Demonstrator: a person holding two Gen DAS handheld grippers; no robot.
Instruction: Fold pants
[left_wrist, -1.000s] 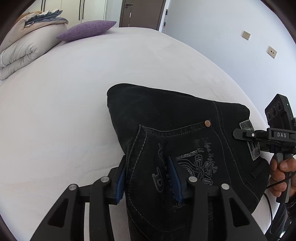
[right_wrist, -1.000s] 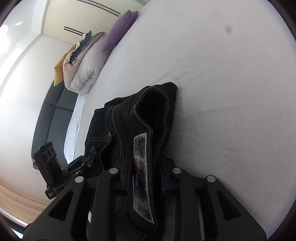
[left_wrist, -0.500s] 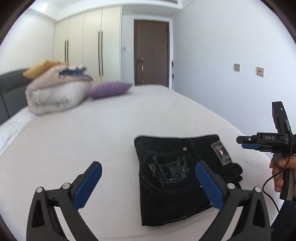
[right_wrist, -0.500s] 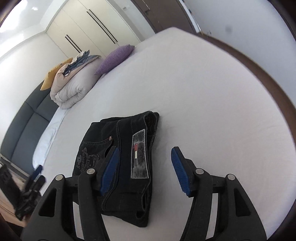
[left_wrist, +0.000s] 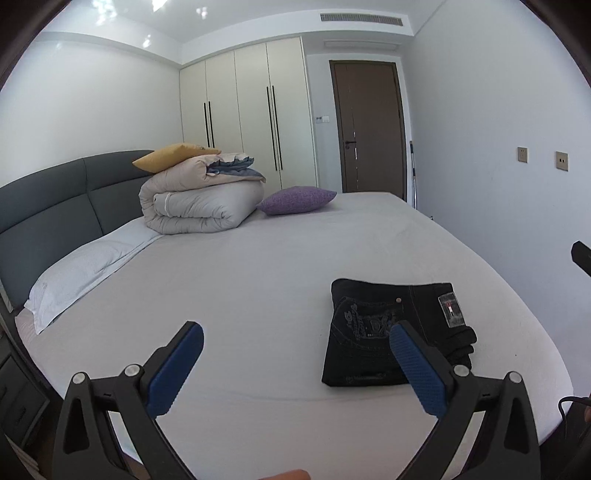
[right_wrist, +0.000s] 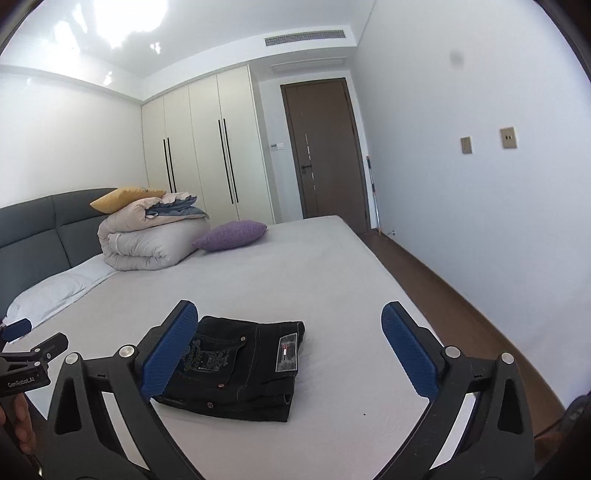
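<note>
I hold the left gripper (left_wrist: 295, 358) and right gripper (right_wrist: 282, 341) spread wide and empty, the right's jaws just opened, clear above the bed (left_wrist: 258, 266), because the pants (right_wrist: 240, 363) lie folded compactly near its right edge.

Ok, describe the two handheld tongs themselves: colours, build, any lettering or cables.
Both are the same build. The left tongs and right tongs have matte black angular finger arms with triangular cut-outs and silver round screw heads, tipped by blue ribbed pads. In the right wrist view, the left tool's black body carries white "GenRobot.AI" lettering. A thin black cable loops at the left view's right edge.
</note>
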